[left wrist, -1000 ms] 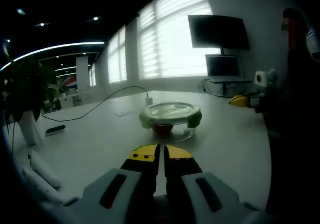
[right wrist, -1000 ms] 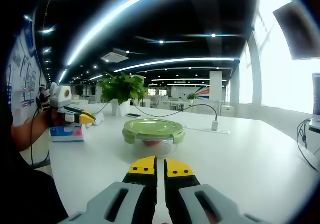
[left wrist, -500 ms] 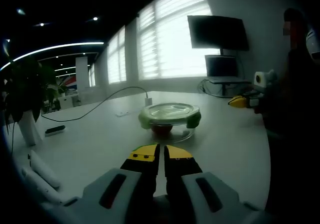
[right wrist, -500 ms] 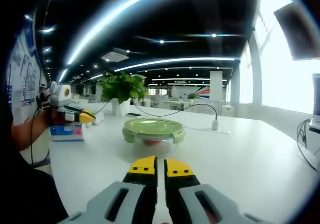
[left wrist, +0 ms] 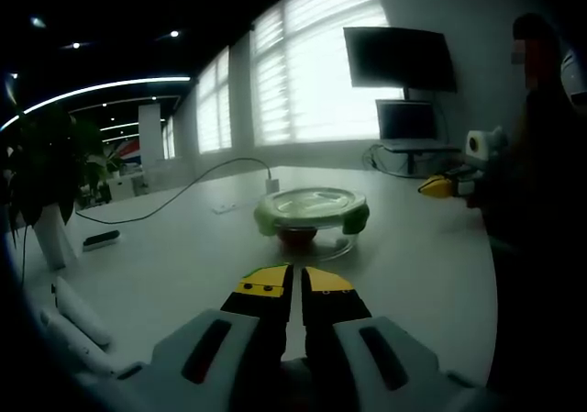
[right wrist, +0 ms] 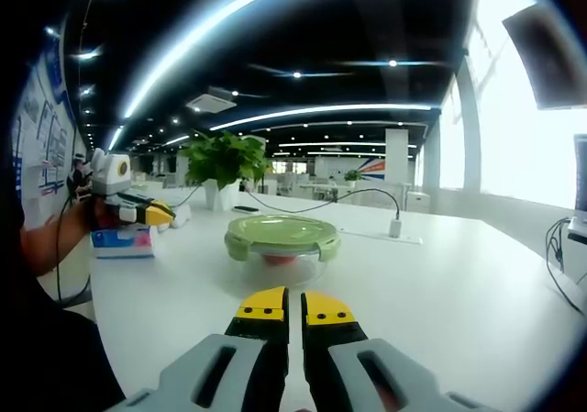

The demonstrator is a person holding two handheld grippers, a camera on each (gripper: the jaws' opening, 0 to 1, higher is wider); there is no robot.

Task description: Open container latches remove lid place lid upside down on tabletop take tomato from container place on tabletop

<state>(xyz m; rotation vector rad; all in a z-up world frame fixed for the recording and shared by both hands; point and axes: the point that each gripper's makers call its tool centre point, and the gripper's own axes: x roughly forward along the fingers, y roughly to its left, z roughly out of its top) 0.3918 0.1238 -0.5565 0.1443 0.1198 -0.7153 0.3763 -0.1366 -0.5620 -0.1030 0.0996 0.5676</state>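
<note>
Both grippers closed & empty, container dead ahead of each.
Left gripper and right gripper: jaws together, nothing held, low over the table. Container sits straight fwd of each, well apart, approached from opposite sides; neither clearly nearer. Round, no long axis. Green lid on, latches down; tomato inside under it.

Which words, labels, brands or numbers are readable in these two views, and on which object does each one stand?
No text can be read.
Wall posters: printing too small and blurred.
Blue and pink box beside the left tool: markings not legible.
Container lid: no label visible.
Monitors: screens dark.
</note>
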